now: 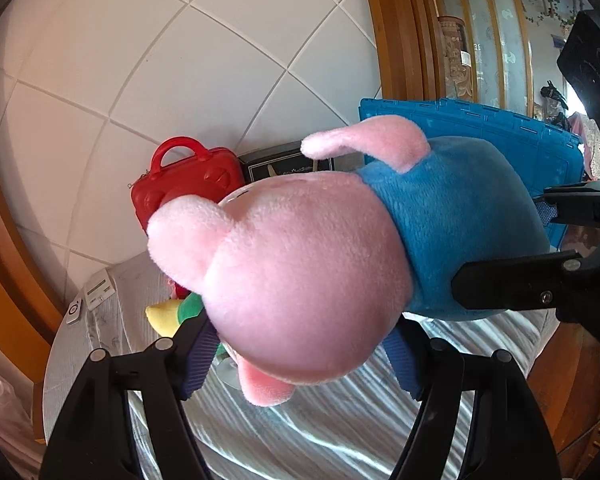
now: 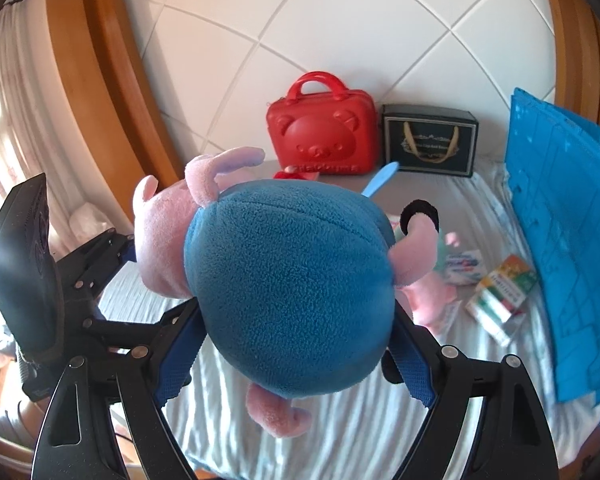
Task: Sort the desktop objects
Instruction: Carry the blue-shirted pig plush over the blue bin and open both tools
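**Over the striped bedcover, a two-handed carry of the plush pig**

Above the middle of the grey-and-white striped cover (image 2: 340, 432), the soft pink plush pig in its blue fleece shirt (image 2: 292, 288) hangs clear of the surface, held from both ends. The left gripper (image 1: 300, 364) has its blue-padded fingers pressed against the pig's pink head; the right gripper (image 2: 296, 360) squeezes the round blue body between its own pads.

To my eye the sensible thing now is to move both hands together, at one pace, so the toy is neither stretched nor twisted out of either hold. It is squashy stuff, so a firm, even squeeze should serve better than a tight one.

The open blue plastic crate (image 2: 560, 240) along the cover's right edge looks the likely home, though I can't see inside it. Lift high enough to clear its wall and the boxed pens (image 2: 500, 292) lying just beside it. The red bear-faced case (image 2: 320, 140) and black gift box (image 2: 428, 144) stand at the far edge, well out of the way.
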Tool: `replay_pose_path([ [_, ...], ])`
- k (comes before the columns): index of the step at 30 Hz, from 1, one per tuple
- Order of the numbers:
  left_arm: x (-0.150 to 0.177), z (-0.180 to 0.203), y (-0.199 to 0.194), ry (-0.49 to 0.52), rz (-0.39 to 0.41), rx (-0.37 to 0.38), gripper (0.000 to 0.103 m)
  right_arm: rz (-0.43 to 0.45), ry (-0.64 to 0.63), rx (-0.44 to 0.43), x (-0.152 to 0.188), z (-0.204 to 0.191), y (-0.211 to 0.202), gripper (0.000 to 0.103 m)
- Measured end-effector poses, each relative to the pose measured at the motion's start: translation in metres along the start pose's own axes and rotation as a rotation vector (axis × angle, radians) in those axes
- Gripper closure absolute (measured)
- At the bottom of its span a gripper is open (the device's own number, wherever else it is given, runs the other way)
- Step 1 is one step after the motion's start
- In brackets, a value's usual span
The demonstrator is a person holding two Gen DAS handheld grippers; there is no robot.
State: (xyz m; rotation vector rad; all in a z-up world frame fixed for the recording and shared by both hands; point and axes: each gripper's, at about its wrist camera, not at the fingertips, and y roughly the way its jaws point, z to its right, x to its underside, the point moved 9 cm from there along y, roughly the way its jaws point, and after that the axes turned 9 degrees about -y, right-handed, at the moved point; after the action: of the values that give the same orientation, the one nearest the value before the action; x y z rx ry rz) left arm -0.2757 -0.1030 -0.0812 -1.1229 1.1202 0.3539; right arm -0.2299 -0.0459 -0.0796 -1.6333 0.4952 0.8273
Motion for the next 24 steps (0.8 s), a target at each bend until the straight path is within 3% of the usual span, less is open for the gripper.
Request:
replay_pose_path([
  [12,-0.098,0.120,0.033,0.019,0.111,0.072,0.030,0.066,-0.053,0.105,-0.031,0.125,-0.080,0.017],
  [24,-0.179,0.270,0.067,0.150,0.119,0.198,0.030,0.138,0.046,0.240,-0.025,0.263,-0.173,0.016],
])
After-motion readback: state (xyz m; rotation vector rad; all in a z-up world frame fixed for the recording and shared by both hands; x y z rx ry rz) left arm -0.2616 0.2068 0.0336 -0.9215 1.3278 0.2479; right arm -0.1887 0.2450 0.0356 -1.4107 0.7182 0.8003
